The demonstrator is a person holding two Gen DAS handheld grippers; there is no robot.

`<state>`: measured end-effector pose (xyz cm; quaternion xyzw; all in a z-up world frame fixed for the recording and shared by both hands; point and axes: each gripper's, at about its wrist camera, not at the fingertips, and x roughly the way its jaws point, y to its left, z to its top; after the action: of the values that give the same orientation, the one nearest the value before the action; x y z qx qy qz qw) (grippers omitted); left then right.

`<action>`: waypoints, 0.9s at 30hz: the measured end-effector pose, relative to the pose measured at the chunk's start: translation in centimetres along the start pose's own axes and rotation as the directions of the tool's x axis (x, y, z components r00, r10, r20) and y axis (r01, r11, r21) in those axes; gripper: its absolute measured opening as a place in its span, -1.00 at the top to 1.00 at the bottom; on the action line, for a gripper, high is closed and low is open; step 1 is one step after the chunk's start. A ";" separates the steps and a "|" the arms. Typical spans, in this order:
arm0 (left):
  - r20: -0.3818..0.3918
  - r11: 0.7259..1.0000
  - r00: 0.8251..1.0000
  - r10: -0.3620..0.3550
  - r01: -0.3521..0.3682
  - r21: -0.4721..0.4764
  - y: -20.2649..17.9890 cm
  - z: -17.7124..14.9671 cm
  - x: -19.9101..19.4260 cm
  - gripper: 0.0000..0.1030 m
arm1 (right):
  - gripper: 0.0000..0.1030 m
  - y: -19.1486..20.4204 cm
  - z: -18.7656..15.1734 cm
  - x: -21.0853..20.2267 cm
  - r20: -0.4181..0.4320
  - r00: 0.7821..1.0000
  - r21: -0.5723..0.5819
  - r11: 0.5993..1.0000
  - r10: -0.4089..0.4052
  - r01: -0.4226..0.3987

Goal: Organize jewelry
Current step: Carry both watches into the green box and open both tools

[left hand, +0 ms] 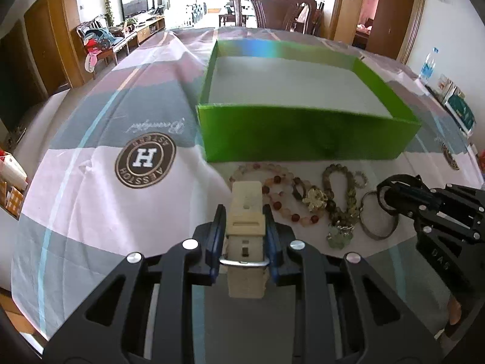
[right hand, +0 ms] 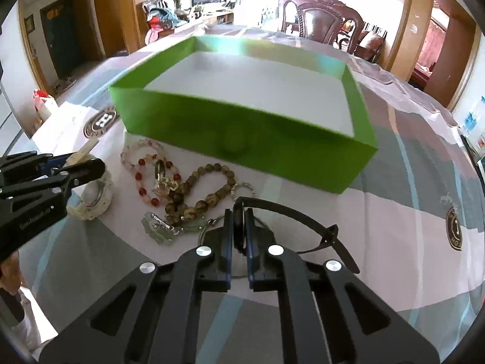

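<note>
My left gripper [left hand: 244, 212] is shut on the cream strap of a white watch [left hand: 245, 212]; the watch's case and strap show in the right wrist view [right hand: 91, 195]. My right gripper [right hand: 239, 215] is shut on a black watch [right hand: 291, 215], its strap looping out to the right. The open green box [left hand: 303, 133] with a white bottom stands just behind the jewelry; it also shows in the right wrist view [right hand: 242, 139]. Between the grippers lie a pink-and-red bead bracelet [right hand: 142, 166], a brown bead bracelet [right hand: 206, 191], a gold charm [left hand: 315, 198] and a pale green pendant [right hand: 160, 230].
A striped pink, grey and white cloth with round logos [left hand: 145, 163] covers the table. A metal bangle [left hand: 379, 215] lies by the right gripper. A dark wooden chair [left hand: 272, 6] stands beyond the far edge. A water bottle [left hand: 427, 63] and packets stand at the right edge.
</note>
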<state>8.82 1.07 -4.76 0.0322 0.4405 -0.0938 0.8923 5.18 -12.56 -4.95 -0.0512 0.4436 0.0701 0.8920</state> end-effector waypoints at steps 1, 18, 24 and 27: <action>0.009 1.000 1.000 0.002 -0.002 0.000 0.1 0.2 -0.4 0.53 | 0.84 -0.3 0.1 -0.6 0.013 1.000 0.005 1.000 -0.004 0.004; 0.131 0.998 0.990 -0.046 0.040 0.051 -0.9 5.7 -5.6 0.53 | 0.84 -2.8 4.6 -5.9 0.175 0.983 0.021 0.998 -0.063 0.060; 0.148 0.995 0.987 -0.062 0.050 0.085 -2.5 10.5 -5.3 0.53 | 0.84 -3.2 8.7 -6.8 0.262 0.963 0.007 0.998 -0.062 0.062; 0.152 0.995 0.987 -0.054 0.041 0.091 -3.1 12.9 -4.5 0.53 | 0.84 -3.6 10.5 -5.9 0.266 0.962 0.013 0.998 -0.062 0.061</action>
<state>15.60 -3.18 6.78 0.0536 0.3663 -0.1365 0.9189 10.47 -14.92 6.15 -0.0529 0.3181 0.0474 0.9454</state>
